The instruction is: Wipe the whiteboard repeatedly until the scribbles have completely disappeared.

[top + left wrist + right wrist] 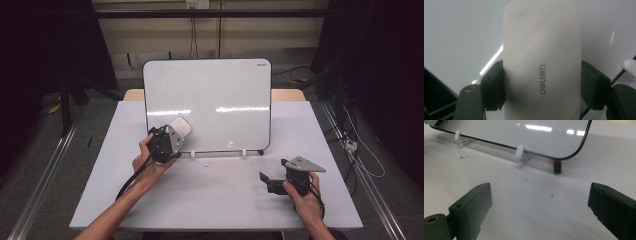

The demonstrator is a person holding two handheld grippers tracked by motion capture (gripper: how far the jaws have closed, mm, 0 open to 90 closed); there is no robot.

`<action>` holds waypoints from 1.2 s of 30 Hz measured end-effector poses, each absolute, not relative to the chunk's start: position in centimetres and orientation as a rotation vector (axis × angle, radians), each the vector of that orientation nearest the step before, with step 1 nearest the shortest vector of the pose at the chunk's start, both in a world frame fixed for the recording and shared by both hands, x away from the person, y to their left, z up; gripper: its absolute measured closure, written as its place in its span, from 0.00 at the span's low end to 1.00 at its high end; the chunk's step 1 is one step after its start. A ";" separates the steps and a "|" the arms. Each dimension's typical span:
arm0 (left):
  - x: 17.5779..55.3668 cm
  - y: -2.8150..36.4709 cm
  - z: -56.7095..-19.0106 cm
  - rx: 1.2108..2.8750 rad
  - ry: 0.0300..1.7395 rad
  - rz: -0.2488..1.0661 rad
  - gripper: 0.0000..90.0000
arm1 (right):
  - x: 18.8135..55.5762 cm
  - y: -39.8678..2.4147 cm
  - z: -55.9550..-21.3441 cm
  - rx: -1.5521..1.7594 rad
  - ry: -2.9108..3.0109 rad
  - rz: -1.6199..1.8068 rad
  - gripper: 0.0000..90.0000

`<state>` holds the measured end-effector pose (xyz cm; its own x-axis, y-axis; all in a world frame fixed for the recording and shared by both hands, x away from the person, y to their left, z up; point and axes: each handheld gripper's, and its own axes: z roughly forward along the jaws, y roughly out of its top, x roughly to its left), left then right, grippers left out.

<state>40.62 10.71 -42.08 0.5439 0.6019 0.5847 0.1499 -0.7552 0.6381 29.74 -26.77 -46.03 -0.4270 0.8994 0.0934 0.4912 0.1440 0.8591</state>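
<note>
**Eraser clamped in my left gripper at the board's lower left; wipe in hand**

Finding one: my left gripper (172,131) is closed on the white eraser (541,62). In the left gripper view both black jaws press its long sides, with the printed brand mark between them, and the body sits straight, not skewed. In the high view the eraser (181,127) lies over the lower-left part of the whiteboard (220,85), which stands propped upright on small white clips (519,151) on the table (225,200). I cannot confirm from these frames that the eraser's felt face actually touches the board.

Finding two: my right gripper (272,181) rests low on the table, well apart from the board, jaws spread wide with nothing between them. The right gripper view shows bare tabletop ahead, dark specks, and a small red-and-black piece (557,166) at the board's lower corner.

Judgement on the step: the board face looks clean apart from light glare, so wiping appears near its end or just starting at this corner. To do it well I should keep the eraser flat to the surface, press lightly, and stroke along the board rather than into it. The board only leans on its clips; a hard push could tip or slide it. The free right gripper could steady the edge if it shifts.
</note>
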 end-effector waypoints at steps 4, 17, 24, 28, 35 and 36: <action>40.5 9.5 -42.2 2.280 0.540 1.150 0.35 | 29.7 -26.7 -46.0 1.323 1.979 1.215 0.06; 44.4 9.6 -38.0 2.185 0.662 1.080 0.35 | 29.6 -27.1 -45.9 1.329 1.971 1.219 0.06; 46.7 11.2 -35.3 2.134 0.738 1.081 0.35 | 29.6 -27.2 -46.0 1.328 1.971 1.223 0.06; 46.9 12.2 -35.0 2.114 0.757 1.084 0.35 | 29.5 -27.3 -45.9 1.331 1.970 1.224 0.06; 46.2 12.9 -36.0 2.118 0.769 1.079 0.35 | 29.5 -27.2 -45.9 1.331 1.968 1.225 0.06; 46.0 13.0 -36.3 2.120 0.771 1.074 0.35 | 29.5 -27.2 -45.9 1.330 1.968 1.224 0.06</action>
